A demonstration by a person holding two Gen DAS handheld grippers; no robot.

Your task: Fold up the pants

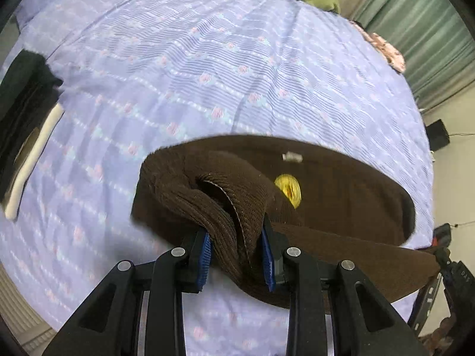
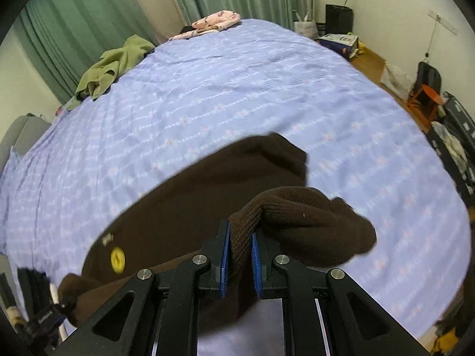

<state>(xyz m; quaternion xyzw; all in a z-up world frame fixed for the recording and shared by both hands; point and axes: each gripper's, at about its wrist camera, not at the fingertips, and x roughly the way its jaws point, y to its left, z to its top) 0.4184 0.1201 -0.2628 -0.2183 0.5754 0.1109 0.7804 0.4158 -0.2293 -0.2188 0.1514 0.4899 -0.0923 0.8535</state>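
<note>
Dark brown corduroy pants [image 1: 341,195] with a round yellow patch [image 1: 288,190] lie on the lilac bedspread [image 1: 184,68]. My left gripper [image 1: 236,249] is shut on a bunched edge of the pants and lifts it off the bed. In the right wrist view the pants [image 2: 190,207] spread forward and left, with the yellow patch [image 2: 117,259] at lower left. My right gripper [image 2: 240,247] is shut on another bunched edge of the pants. The fabric stretches between both grippers. The right gripper's body shows at the right edge of the left wrist view [image 1: 445,264].
An olive green garment [image 2: 112,65] and a pink patterned garment [image 2: 213,22] lie at the bed's far edge by green curtains [image 2: 89,14]. A black item with a white bar [image 1: 32,130] lies on the left. Boxes, bags and an orange stool [image 2: 427,95] stand on the floor.
</note>
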